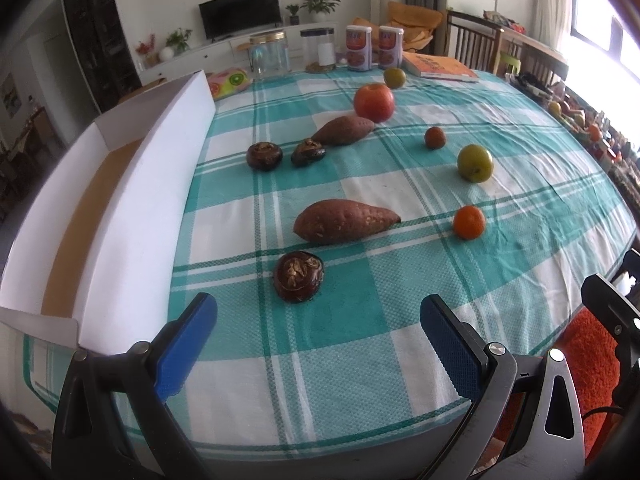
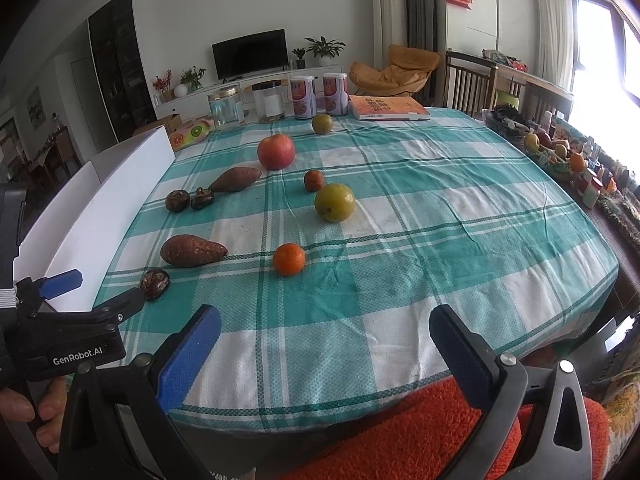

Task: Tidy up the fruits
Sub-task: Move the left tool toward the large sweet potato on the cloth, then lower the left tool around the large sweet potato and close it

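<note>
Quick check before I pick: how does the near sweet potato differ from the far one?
The near sweet potato looks larger and paler, with light scuffs; the far sweet potato looks smaller and smoother. The near one lies alone by a water chestnut; the far one sits just short of the apple. Both lie flat on the tablecloth, tapered ends pointing right.

A home living and dining room: a flat-screen television [image 2: 250,53] on a long white sideboard [image 2: 240,88] with potted plants [image 2: 324,50], an orange lounge chair [image 2: 394,70], wooden dining chairs [image 2: 470,84], curtains [image 2: 554,20], and a worktop under a teal checked tablecloth [image 2: 400,220].
</note>
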`<state>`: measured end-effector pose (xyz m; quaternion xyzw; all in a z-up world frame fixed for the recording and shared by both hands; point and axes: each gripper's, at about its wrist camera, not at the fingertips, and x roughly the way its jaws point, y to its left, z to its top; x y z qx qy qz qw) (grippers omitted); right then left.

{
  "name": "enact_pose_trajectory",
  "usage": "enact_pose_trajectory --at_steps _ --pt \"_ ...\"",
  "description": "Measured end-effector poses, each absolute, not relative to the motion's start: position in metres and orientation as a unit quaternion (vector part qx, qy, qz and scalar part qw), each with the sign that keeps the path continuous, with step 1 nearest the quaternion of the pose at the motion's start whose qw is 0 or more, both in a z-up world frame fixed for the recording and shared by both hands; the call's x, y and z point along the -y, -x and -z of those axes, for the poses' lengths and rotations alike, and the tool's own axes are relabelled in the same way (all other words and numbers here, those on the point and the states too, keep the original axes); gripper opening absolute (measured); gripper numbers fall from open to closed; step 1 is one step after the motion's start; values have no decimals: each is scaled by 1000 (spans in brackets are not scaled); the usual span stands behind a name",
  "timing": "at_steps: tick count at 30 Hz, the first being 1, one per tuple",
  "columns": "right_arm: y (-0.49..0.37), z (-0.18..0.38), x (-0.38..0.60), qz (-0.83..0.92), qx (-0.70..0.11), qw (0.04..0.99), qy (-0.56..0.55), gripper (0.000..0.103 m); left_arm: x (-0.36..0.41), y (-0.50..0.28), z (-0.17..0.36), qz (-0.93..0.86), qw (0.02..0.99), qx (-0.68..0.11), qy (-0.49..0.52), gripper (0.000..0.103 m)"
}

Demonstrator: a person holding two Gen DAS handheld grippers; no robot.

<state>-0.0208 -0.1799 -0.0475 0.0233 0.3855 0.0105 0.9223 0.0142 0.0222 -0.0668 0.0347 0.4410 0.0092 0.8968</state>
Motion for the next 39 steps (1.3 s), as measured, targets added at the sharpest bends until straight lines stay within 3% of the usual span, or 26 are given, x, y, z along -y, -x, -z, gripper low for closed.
enact_pose_trajectory --at_steps 2,7,9,12,19,39 --pt "17 45 181 -15 -394 919 3 103 -22 -14 67 -10 897 -441 -37 102" --pt "13 3 188 159 -357 868 307 103 -24 -17 71 -10 896 -444 -32 102" --pt "11 -11 199 182 -360 851 337 103 -21 -20 76 -9 892 -451 -28 102" --pt "7 -9 211 115 -387 879 253 103 -17 -22 82 -6 887 -460 -27 102" --pt "10 60 213 -7 -409 913 -14 103 -14 -21 85 -12 889 -455 -44 102" --pt "15 87 184 -12 -377 926 -19 103 -21 -32 116 -19 875 -483 -31 102"
